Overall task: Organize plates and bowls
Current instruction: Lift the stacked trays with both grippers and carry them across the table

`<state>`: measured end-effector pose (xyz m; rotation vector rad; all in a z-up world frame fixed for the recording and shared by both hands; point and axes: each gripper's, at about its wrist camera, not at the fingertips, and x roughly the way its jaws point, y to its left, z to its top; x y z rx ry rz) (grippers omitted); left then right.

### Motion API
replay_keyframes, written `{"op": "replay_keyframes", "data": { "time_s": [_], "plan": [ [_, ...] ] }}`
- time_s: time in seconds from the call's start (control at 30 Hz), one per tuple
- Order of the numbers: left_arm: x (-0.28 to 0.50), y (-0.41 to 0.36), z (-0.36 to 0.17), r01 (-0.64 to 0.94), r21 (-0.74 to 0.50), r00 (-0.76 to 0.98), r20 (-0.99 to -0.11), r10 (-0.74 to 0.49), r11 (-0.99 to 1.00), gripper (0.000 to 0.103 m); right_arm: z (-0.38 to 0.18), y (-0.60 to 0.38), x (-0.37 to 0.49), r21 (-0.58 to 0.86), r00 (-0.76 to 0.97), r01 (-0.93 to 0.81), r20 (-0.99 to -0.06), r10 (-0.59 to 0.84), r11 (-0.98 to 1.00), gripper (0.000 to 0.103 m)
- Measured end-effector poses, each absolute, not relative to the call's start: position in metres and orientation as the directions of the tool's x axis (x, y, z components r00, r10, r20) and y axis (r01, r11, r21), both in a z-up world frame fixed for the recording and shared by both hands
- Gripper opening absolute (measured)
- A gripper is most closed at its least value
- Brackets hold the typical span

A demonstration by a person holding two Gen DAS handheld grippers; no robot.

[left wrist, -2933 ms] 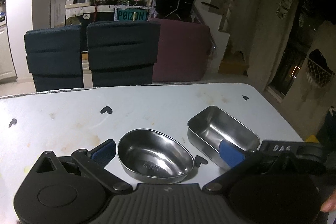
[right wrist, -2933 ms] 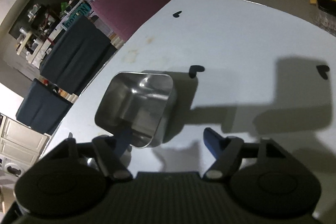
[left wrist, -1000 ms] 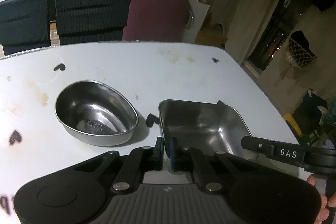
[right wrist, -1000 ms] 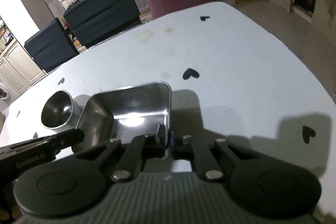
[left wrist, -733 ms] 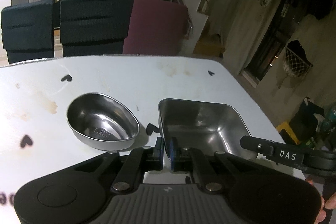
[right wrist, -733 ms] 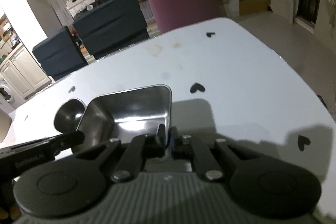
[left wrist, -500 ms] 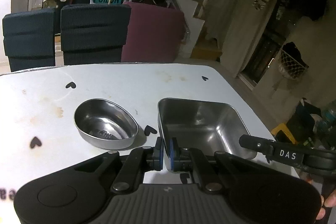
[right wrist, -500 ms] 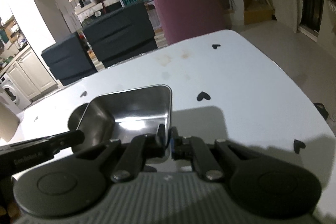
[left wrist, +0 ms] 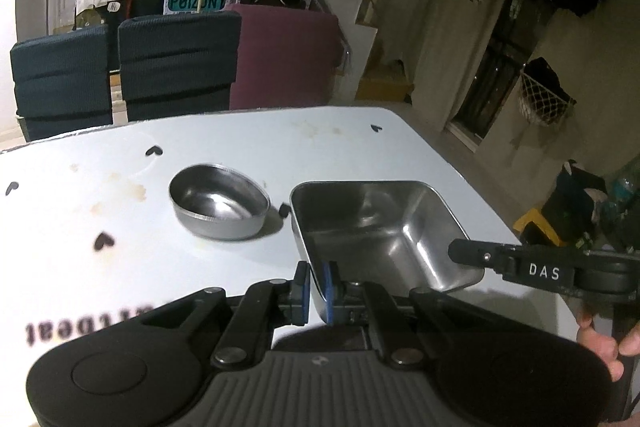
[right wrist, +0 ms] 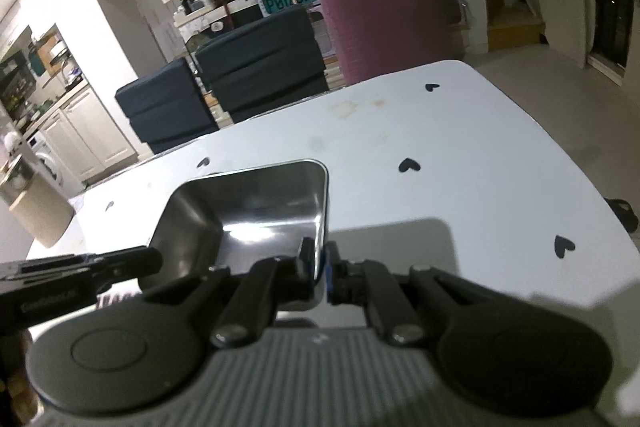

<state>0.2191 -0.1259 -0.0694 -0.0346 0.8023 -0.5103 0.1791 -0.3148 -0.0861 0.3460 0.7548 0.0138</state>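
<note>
A rectangular steel tray [left wrist: 380,227] is held off the white table [left wrist: 240,155] by both grippers. My left gripper [left wrist: 316,291] is shut on the tray's near left rim. My right gripper [right wrist: 318,269] is shut on its near right corner; the tray also shows in the right wrist view [right wrist: 256,211]. A round steel bowl [left wrist: 219,201] sits on the table to the left of the tray. The right gripper's body [left wrist: 540,271] shows at the right in the left wrist view.
The table has black heart marks [right wrist: 409,165] and brown stains [left wrist: 120,193]. Two dark chairs [left wrist: 176,63] and a maroon chair [left wrist: 284,55] stand at the far edge. The table's right edge [left wrist: 472,187] drops to the floor.
Both grippers closed on the tray's rim and have lifted it. The table and the bowl now lie lower and farther off than half a second ago.
</note>
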Motion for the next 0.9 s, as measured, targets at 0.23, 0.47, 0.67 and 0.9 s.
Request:
{"op": "replay_keyframes", "data": {
  "time_s": [0.23,0.47,0.67,0.9],
  "plan": [
    [0.200,-0.118,-0.079,0.438,-0.198,0.541,-0.721,-0.433,0.877,0.009,-0.087,-0.303,0.173,0.290,0.705,0.078,-0.692,0.153,0.954,0.006],
    [0.190,-0.113,-0.090,0.444,-0.184,0.507,-0.755,-0.415,0.877,0.010,-0.094,-0.291,0.165,0.248,0.667,0.054,-0.730,0.150,0.967,0.007],
    [0.187,-0.114,-0.102,0.444,-0.178,0.481,-0.780,-0.401,0.878,0.010,-0.098,-0.284,0.171,0.213,0.637,0.049,-0.759,0.133,0.976,0.007],
    [0.186,-0.116,-0.112,0.449,-0.167,0.459,-0.800,-0.387,0.878,0.011,-0.109,-0.275,0.179,0.173,0.609,0.044,-0.785,0.111,0.984,0.007]
  ]
}}
